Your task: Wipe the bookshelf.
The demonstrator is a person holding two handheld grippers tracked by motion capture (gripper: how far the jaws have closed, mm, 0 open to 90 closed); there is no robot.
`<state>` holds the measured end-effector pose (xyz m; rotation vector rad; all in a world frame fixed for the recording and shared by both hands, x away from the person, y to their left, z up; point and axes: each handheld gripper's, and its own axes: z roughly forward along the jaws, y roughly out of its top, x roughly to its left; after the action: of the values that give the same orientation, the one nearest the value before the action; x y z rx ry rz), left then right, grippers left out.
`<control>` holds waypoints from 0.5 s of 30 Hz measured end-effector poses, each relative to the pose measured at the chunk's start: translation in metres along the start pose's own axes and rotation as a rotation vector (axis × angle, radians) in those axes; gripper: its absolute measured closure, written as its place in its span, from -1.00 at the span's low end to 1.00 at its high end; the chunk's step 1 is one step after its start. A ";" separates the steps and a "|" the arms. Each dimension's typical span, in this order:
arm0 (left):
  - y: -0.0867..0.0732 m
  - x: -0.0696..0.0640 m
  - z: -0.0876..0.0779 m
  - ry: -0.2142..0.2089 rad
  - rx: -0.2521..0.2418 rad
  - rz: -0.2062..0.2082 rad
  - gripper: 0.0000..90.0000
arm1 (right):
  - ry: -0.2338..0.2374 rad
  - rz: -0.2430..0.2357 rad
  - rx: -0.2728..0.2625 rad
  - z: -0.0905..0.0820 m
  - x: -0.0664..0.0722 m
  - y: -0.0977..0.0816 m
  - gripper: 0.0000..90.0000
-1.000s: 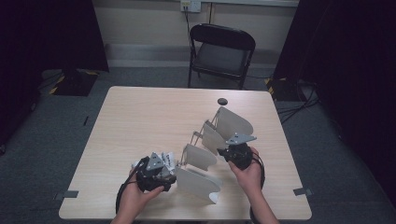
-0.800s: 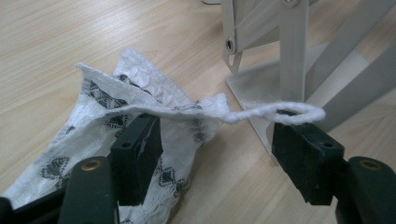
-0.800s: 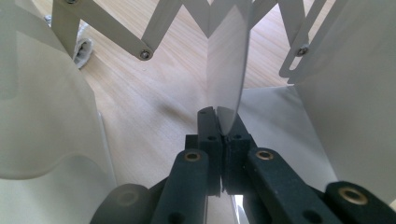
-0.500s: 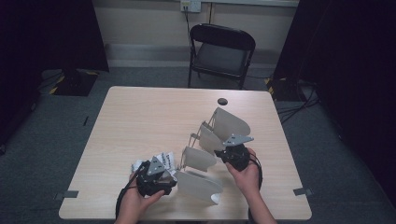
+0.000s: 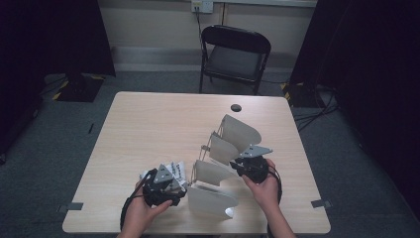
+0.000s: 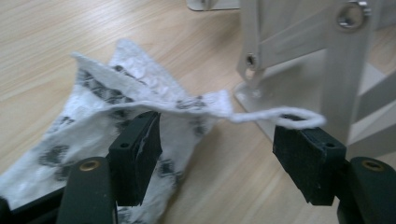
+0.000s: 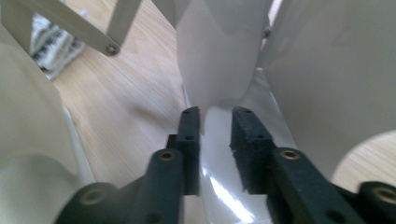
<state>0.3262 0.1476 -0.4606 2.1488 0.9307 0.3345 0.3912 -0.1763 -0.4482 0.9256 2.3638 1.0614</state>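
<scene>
Near the table's (image 5: 148, 124) front edge, the spread left gripper (image 6: 224, 154) should pinch the cloth (image 6: 116, 112) squarely while the right gripper (image 7: 215, 140), jaws just parting, frees the rack's (image 5: 233, 144) plate.

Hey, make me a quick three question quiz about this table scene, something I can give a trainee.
1. True or false: the left tongs are clamped tight on the black-and-white patterned cloth.
2. What stands between the two hands on the table? A) a white rack of curved panels B) a stack of books C) a kettle
3. What thin white thing lies over one pad of the left tongs?

Key:
1. False. The jaws stand apart, with the cloth draped at one pad only.
2. A, the white rack; the right tongs sit at one of its panels, jaws just opened.
3. A loop of white string from the cloth's corner.
</scene>
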 end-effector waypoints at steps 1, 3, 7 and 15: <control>0.000 0.003 -0.001 0.010 0.002 0.000 -0.28 | -0.005 0.002 0.001 -0.001 -0.001 -0.003 0.49; 0.001 0.009 -0.003 0.022 0.004 0.001 -0.27 | -0.011 0.008 0.004 -0.004 -0.003 -0.009 0.42; -0.002 0.022 -0.005 0.045 0.014 -0.018 -0.26 | -0.027 0.017 0.022 -0.012 -0.007 -0.021 0.21; -0.007 0.045 -0.004 0.071 0.027 -0.063 -0.26 | -0.043 0.056 0.058 -0.027 -0.013 -0.050 -0.16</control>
<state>0.3523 0.1854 -0.4656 2.1388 1.0459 0.3716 0.3642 -0.2237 -0.4685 1.0302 2.3572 0.9879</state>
